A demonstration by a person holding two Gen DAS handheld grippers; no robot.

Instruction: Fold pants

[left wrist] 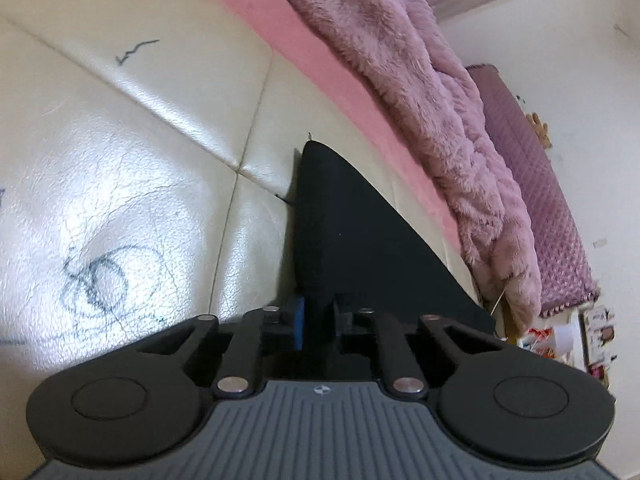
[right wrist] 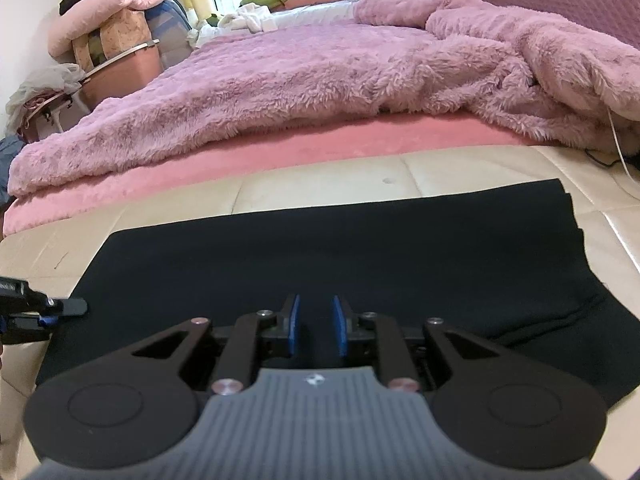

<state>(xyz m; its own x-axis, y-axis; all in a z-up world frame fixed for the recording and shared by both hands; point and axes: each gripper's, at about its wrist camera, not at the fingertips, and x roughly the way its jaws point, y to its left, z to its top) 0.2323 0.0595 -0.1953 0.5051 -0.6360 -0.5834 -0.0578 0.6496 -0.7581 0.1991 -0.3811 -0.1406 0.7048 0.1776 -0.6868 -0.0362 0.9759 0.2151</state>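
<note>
Pants: one black pair [right wrist: 320,256], folded flat on cream cushion [right wrist: 440,168].
Left gripper [left wrist: 316,320]: pinching pants' edge.
Right gripper [right wrist: 316,324]: spread, at six o'clock.

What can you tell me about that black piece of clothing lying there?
The pants are plain black, a soft matte fabric, spread flat on a cream leather-look surface beside a bed. They already look folded lengthwise, with layered edges at the right end. The left gripper is shut on one edge; the right gripper hovers open just above the cloth.
</note>
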